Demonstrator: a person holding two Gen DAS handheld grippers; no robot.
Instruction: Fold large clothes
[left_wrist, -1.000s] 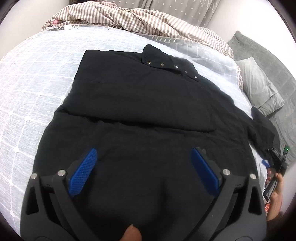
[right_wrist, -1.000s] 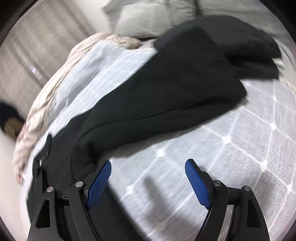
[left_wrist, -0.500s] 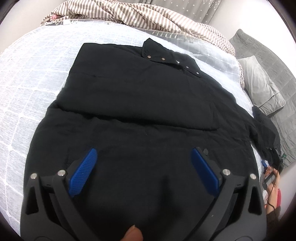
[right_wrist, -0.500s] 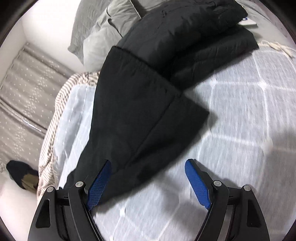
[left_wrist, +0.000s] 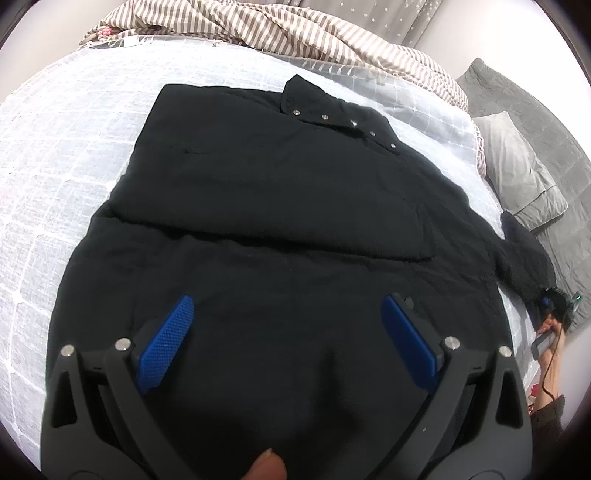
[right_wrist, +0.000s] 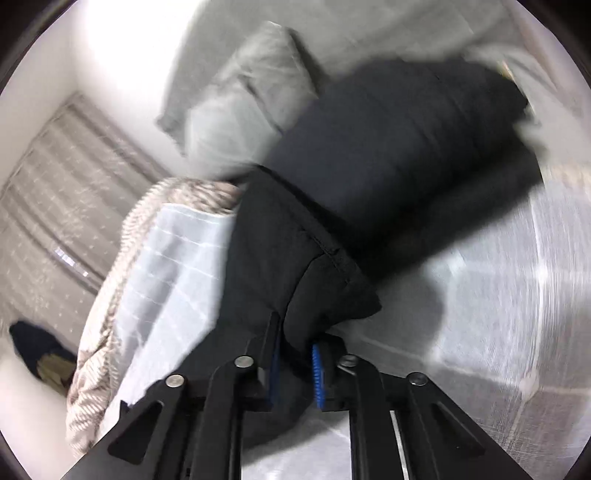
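On the left, the left claw (left_wrist: 286, 343) hangs spread wide over the lower part of a black coat (left_wrist: 280, 206), its blue pads (left_wrist: 166, 343) well apart and closed on nothing; whether they touch the cloth cannot be told. The coat lies flat on the white checked bedspread (left_wrist: 62, 155), collar with metal snaps (left_wrist: 343, 120) toward the far edge, one sleeve already laid across the body. A striped blanket (left_wrist: 295, 33) is bunched beyond the collar, and a grey pillow (left_wrist: 517, 166) lies at the right. At the far right edge of this view the other sleeve (left_wrist: 524, 258) runs out to the right claw, seen small there.

In the right wrist view, which is blurred, the right claw (right_wrist: 295, 365) is pinched nearly closed on the cuff end of that sleeve (right_wrist: 317, 291), the black cloth squeezed between its pads (right_wrist: 317, 373). The sleeve stretches away over the bedspread (right_wrist: 498, 295) toward the grey pillow (right_wrist: 243, 96).
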